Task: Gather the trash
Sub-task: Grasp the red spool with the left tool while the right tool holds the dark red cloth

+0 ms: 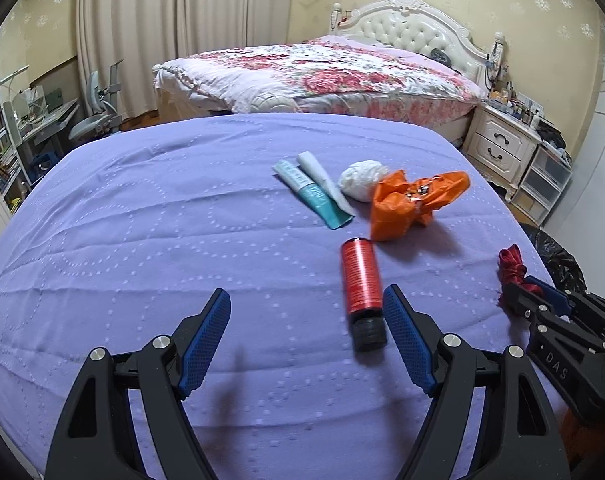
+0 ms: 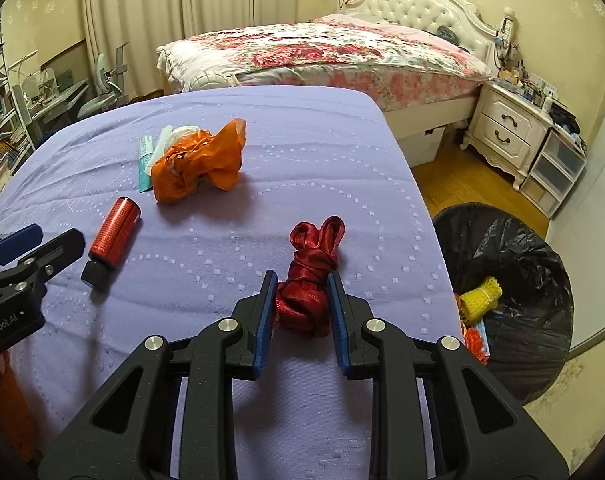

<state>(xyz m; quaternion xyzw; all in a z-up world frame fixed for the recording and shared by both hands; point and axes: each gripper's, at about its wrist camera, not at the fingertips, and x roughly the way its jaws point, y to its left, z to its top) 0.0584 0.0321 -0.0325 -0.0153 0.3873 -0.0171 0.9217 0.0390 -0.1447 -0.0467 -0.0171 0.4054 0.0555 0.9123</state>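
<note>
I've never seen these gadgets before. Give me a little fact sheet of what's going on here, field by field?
Surface: purple quilted cover
Left gripper: jaws wide open, empty, beside the red bottle
Right gripper: jaws closed on the red ribbon bundle
Still lying on the cover: orange plastic bag, teal tube, crumpled white tissue
Bin: black-lined trash can on the floor to the right, holding a yellow bundle

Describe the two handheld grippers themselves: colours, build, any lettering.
Both the left gripper and right gripper are matte black plastic with triangular cut-outs, silver round pivot bolts and blue textured finger pads. White lettering shows on the bodies: "DAS" on the right one, a partly cropped "...enRobot.AI" on the left. No cables or sleeves visible.
</note>
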